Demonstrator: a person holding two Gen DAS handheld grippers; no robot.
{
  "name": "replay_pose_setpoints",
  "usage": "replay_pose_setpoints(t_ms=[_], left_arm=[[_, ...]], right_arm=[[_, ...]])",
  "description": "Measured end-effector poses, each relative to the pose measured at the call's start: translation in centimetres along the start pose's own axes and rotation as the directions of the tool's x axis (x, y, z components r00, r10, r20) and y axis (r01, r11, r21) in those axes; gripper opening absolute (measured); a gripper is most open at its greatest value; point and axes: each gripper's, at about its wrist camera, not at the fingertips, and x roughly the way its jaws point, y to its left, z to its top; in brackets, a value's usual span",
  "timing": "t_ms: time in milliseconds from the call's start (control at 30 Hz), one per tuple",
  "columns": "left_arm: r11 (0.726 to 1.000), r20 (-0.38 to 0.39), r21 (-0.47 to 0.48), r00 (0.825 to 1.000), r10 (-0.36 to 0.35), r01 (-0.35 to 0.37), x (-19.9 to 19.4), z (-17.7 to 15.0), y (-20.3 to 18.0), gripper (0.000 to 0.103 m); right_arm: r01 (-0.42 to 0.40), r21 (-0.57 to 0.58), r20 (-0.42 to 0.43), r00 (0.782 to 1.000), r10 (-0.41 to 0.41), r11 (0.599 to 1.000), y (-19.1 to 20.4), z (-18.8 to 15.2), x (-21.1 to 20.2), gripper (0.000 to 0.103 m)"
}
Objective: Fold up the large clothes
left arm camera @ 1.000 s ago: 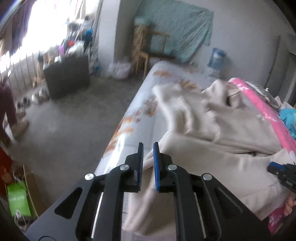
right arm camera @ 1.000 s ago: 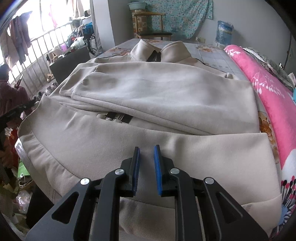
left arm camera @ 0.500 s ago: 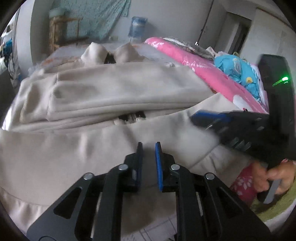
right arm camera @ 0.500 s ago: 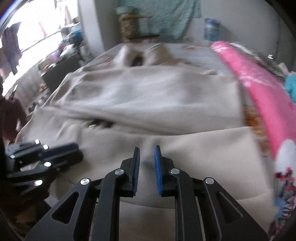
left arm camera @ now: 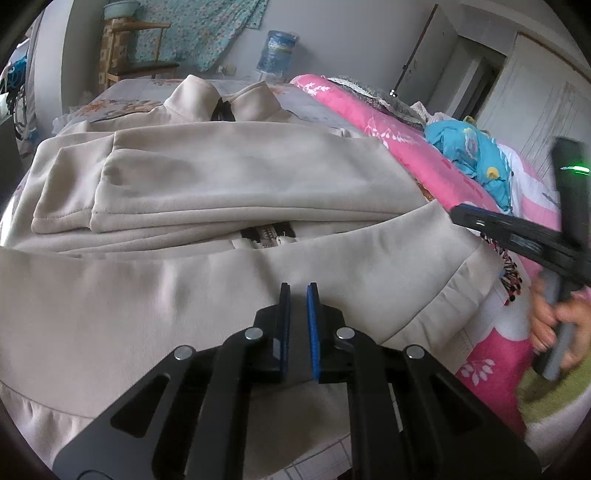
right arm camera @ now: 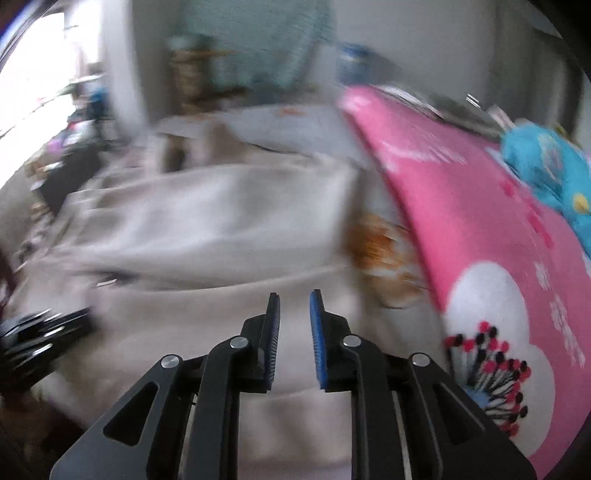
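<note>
Bedding fills the room's middle: a mattress (left arm camera: pixel 122 99) under a grey sheet with orange flowers, and a pink quilt (left arm camera: pixel 399 147) heaped along its right side. On the sheet lies the beige coat (left arm camera: pixel 229 177), collar at the far end, both sleeves already folded across the chest, its hem toward me and hanging over the near edge.

Judging by that, the step in hand is the lengthwise fold, hem up to collar. To do it well I should take the two hem corners evenly, pinching both layers, lift them together and lay them flat so the sleeves stay tucked.

My left gripper (left arm camera: pixel 297 325) hovers over the lower front of the coat, jaws nearly closed with only a thin gap and no cloth between them. My right gripper (right arm camera: pixel 293 339) sits over the coat's right side near the quilt, jaws a little apart, having just been opening, also empty.

Beyond the bed stand a wooden chair (left arm camera: pixel 129 55), a water bottle (left arm camera: pixel 275 51) and a patterned wall cloth (left arm camera: pixel 207 26).
</note>
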Motion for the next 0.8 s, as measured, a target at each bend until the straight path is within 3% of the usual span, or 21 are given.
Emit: replay_pose_setpoints(t_ms=[67, 133, 200, 267, 333, 400, 533, 667, 800], left_arm=[[1.0, -0.004, -0.003, 1.0, 0.003, -0.003, 0.0, 0.1, 0.0, 0.01], [1.0, -0.007, -0.006, 1.0, 0.008, -0.008, 0.0, 0.2, 0.0, 0.01], [1.0, -0.012, -0.009, 1.0, 0.016, -0.016, 0.0, 0.2, -0.1, 0.01], [1.0, -0.018, -0.011, 0.999, 0.027, -0.027, 0.1, 0.3, -0.2, 0.01], [0.999, -0.028, -0.004, 0.999, 0.037, -0.037, 0.0, 0.5, -0.4, 0.01], [0.999, -0.029, 0.003, 0.998, 0.048, -0.048, -0.8, 0.7, -0.5, 0.011], [0.995, 0.026, 0.068, 0.997, 0.076, -0.077, -4.6, 0.3, -1.1, 0.028], [0.978, -0.057, 0.138, 0.984, 0.169, -0.16, -4.7, -1.8, -1.5, 0.036], [0.961, -0.036, 0.164, 0.972, 0.231, -0.223, -4.1, -3.3, -1.7, 0.045]], right_arm=[[-0.073, -0.104, -0.004, 0.997, 0.073, 0.992, 2.6, -1.1, -1.3, 0.035], [-0.109, -0.19, -0.03, 0.994, 0.105, 0.976, 4.6, -2.6, -1.7, 0.038], [-0.096, -0.23, -0.088, 0.993, 0.078, 0.968, 5.7, -4.3, -0.5, 0.039], [-0.097, -0.195, -0.13, 0.989, 0.072, 0.976, 5.3, -5.4, 0.8, 0.043], [-0.128, -0.137, -0.118, 0.987, 0.112, 0.982, 4.5, -5.4, 0.9, 0.044], [-0.119, -0.128, -0.124, 0.987, 0.103, 0.985, 4.5, -5.0, 0.7, 0.044], [-0.12, -0.151, -0.093, 0.99, 0.107, 0.981, 5.4, -4.7, -0.3, 0.044], [-0.213, -0.161, -0.048, 0.977, 0.207, 0.964, 7.2, -4.8, -1.8, 0.044], [-0.206, -0.201, -0.106, 0.976, 0.188, 0.957, 9.3, -5.8, 0.4, 0.047]])
